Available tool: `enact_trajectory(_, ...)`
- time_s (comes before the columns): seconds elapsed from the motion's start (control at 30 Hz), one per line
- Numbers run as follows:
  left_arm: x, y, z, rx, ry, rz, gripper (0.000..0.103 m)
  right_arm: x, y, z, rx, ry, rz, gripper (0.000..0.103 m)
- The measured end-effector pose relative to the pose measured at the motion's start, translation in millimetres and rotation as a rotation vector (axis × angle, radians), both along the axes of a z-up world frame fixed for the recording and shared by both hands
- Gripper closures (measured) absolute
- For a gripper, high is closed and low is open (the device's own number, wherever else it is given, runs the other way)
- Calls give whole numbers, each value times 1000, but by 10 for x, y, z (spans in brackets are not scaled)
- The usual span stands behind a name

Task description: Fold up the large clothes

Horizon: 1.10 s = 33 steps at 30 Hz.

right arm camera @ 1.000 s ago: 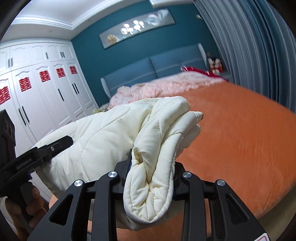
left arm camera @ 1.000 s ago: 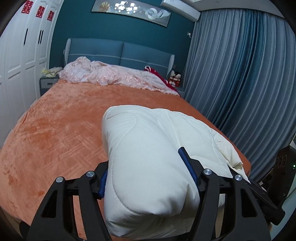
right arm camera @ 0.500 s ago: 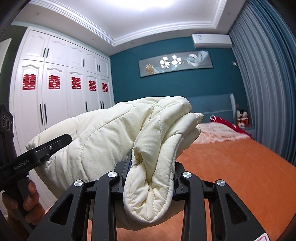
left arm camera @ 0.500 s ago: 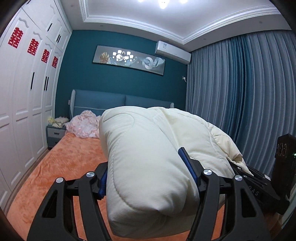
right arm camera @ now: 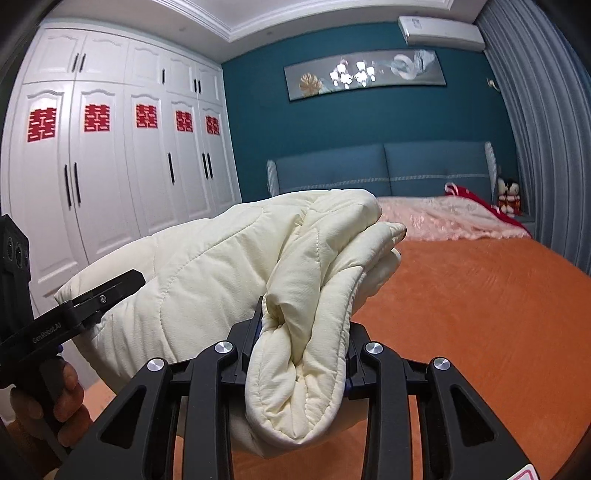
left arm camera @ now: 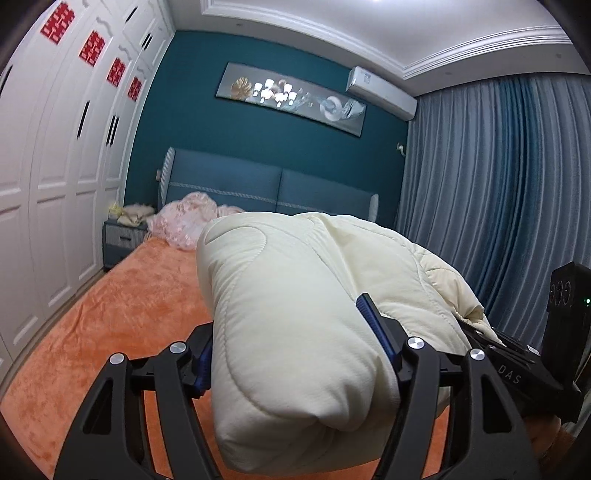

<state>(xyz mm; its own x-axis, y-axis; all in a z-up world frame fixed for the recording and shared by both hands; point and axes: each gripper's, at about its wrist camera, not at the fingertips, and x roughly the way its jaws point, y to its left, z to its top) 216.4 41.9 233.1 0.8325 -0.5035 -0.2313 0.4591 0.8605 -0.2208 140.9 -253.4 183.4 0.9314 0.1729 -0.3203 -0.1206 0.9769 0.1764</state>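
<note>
One garment is in hand: a cream quilted jacket [left arm camera: 295,332], folded into a thick padded bundle and held in the air above the bed, between two grippers.

The left gripper [left arm camera: 295,354] has its fingers [left arm camera: 373,325] clamped across one end of the bundle; the blue-lined pads press into the padding on both sides. The right gripper [right arm camera: 303,350] has its fingers clamped on the other end, where several stitched layers bunch into rounded rolls. In the right view the left gripper [right arm camera: 92,306] appears at the left edge, its black finger lying against the jacket, with the person's left hand [right arm camera: 55,398] around the handle. In the left view the body of the other gripper shows at the right edge, partly behind the jacket.

The jacket blocks much of the near bed in both views.

Beneath lies the bed [right arm camera: 498,314], covered by one orange plush blanket with a faint pressed pattern. At its head, one crumpled pink quilt [right arm camera: 443,218], a red cloth [right arm camera: 476,206] beside it, and a small plush toy [right arm camera: 509,192]. One nightstand [left arm camera: 122,240] stands to the left of the bed, carrying pale items too small to identify.

Beyond: a blue padded headboard [right arm camera: 384,170] in two panels, a teal wall, one long framed picture [right arm camera: 365,75], one air conditioner [right arm camera: 439,29], white wardrobe [right arm camera: 122,166] doors bearing five red paper emblems, and pleated blue-grey curtains [left arm camera: 498,184].
</note>
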Motion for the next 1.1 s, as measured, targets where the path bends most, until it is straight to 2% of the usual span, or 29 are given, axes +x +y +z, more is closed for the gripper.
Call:
enact_trajectory(0.17,531,-25,-1048,54,228,25,39,403,74,-1006,23,223,-23,72)
enact_trajectory(0.3,585,93,-1832,73,385,44,38,369,133,-1738,43,395,4,70)
enact_trajectory(0.37,477,196,-2095,53,414,38,31,252,160,-1990,46,426,1,64)
enact_trajectory(0.4,402,239,-2198,53,425,33,28,202,149,-2068,62,436,-1,58)
enact_trajectory(0.47,279,296,-2326,71,453,41,19,119,117,-2110,101,448,-13,52)
enact_trajectory(0.53,217,358,-2353,74,482,56,18,66,83,-2060,143,485,-8,45)
enact_trajectory(0.6,171,448,-2324,85,524,83,16,-28,55,-1969,134,513,-15,39)
enact_trajectory(0.8,-101,622,-1992,167,623,161,16,-525,-39,-1513,52,539,-64,39)
enact_trajectory(0.83,-151,614,-1931,188,629,177,17,-566,-36,-1444,41,548,-60,43)
enact_trajectory(0.9,-231,545,-1762,239,625,204,20,-581,53,-1323,-8,562,-41,80)
enact_trajectory(1.0,-242,372,-1560,282,626,209,26,-480,212,-1223,-41,586,-31,97)
enact_trajectory(1.1,-193,200,-1550,309,651,220,29,-319,309,-1245,-31,618,-41,97)
